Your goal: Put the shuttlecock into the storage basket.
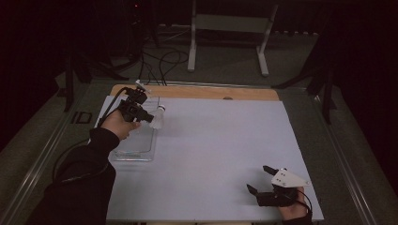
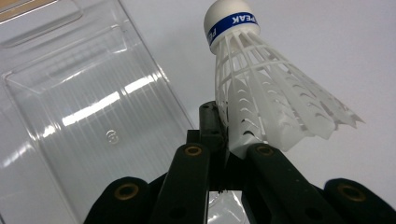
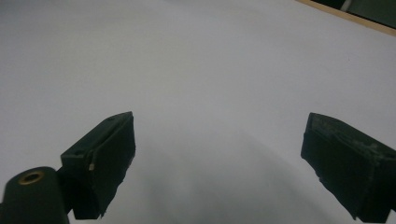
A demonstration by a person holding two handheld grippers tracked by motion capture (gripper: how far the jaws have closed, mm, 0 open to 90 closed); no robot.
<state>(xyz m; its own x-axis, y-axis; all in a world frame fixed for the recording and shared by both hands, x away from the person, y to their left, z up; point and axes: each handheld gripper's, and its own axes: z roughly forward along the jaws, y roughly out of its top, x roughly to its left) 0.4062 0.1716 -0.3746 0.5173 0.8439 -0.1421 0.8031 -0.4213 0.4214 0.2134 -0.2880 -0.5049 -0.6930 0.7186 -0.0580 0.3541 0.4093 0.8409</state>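
Observation:
A white shuttlecock (image 1: pixel 159 117) with a blue band round its cork is held above the table at the far left. My left gripper (image 1: pixel 146 117) is shut on the rim of its skirt (image 2: pixel 243 140), and the cork (image 2: pixel 231 21) points away from the jaws. A clear plastic box (image 1: pixel 137 140) lies flat on the white sheet just below and beside it; in the left gripper view the clear plastic box (image 2: pixel 84 116) stands to the left of the shuttlecock (image 2: pixel 271 98). My right gripper (image 1: pixel 261 179) rests near the front right corner, open, with bare sheet between its jaws (image 3: pixel 219 154).
A white sheet (image 1: pixel 220 150) covers a wooden table whose far edge (image 1: pixel 197 92) shows as a tan strip. Beyond the table stand a white metal frame (image 1: pixel 230 37) and loose cables (image 1: pixel 162 61) on the floor. Dark stands flank both sides.

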